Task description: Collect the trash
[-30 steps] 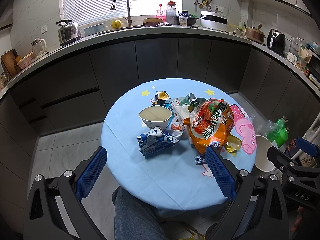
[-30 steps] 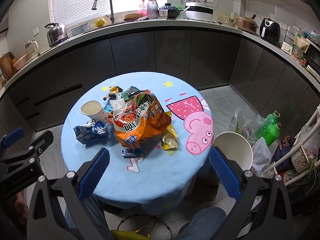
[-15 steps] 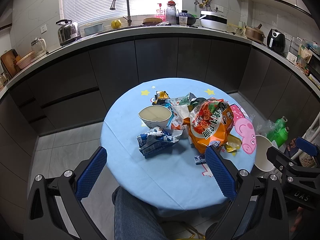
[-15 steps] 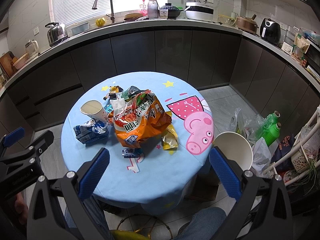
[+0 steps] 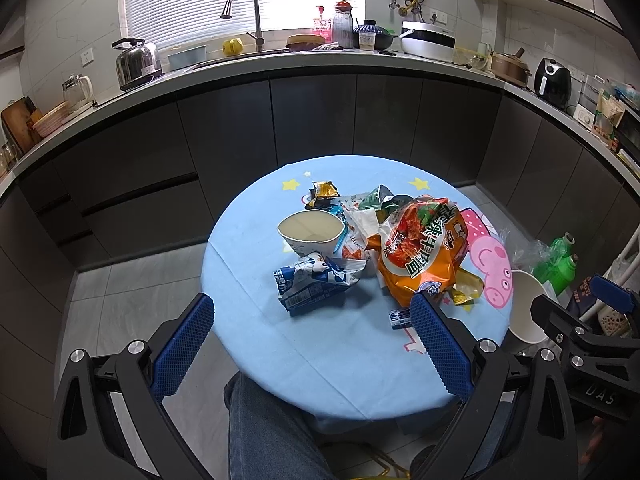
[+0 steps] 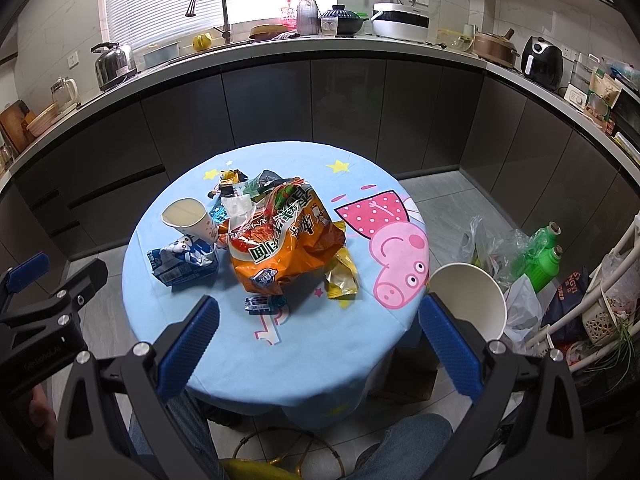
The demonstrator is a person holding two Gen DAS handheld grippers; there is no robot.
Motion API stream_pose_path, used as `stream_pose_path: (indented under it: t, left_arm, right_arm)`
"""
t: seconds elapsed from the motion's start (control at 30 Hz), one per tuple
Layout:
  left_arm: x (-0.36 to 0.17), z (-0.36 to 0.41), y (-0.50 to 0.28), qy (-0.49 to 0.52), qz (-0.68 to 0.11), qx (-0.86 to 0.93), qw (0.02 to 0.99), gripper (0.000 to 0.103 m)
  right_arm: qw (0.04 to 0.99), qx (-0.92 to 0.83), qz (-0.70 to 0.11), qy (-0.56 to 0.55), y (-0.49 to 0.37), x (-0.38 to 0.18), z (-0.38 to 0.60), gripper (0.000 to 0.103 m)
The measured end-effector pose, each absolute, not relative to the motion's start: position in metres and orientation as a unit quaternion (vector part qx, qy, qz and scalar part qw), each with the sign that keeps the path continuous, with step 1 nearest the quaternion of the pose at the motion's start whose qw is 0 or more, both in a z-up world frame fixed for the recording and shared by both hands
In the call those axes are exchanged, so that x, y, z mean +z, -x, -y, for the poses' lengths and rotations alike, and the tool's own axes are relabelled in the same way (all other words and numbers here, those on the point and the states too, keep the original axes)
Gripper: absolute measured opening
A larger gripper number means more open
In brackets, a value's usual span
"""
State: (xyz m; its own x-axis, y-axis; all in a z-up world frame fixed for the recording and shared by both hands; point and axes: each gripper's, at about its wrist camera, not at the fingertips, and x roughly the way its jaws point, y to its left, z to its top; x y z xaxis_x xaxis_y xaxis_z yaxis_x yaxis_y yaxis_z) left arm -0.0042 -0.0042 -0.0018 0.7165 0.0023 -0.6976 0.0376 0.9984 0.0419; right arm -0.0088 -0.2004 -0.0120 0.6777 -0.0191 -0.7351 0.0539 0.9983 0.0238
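- Collection not yet begun, by the look of it: the trash sits heaped mid-tabletop (image 6: 352, 344), an orange snack bag (image 6: 280, 248) beside a paper cup (image 6: 188, 216) and a crumpled blue carton (image 5: 312, 288).
- A white bin (image 6: 468, 300) waits just past the tabletop's right edge, apparently empty.
- Left tool (image 5: 312, 352) and right tool (image 6: 318, 344) hover at the near edge, both spread wide, holding nothing.

Cup (image 5: 312, 232) left of bag (image 5: 420, 256), on table (image 5: 340, 352)
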Motion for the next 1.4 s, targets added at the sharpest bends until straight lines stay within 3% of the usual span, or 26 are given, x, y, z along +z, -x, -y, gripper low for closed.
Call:
stream_pose_path:
  t: [0.97,1.4]
  left_arm:
    - [-0.004,0.005,0.002,-0.025,-0.381,-0.01,0.924,0.095]
    - [-0.019,-0.014,-0.029,-0.005,-0.408,-0.006,0.913,0.094]
  right_arm:
    - [0.914,-0.019,-0.404,-0.021,0.004,-0.012,0.198,0.1]
    - [0.912,0.005,-0.408,-0.035,-0.02,-0.039,0.216,0.1]
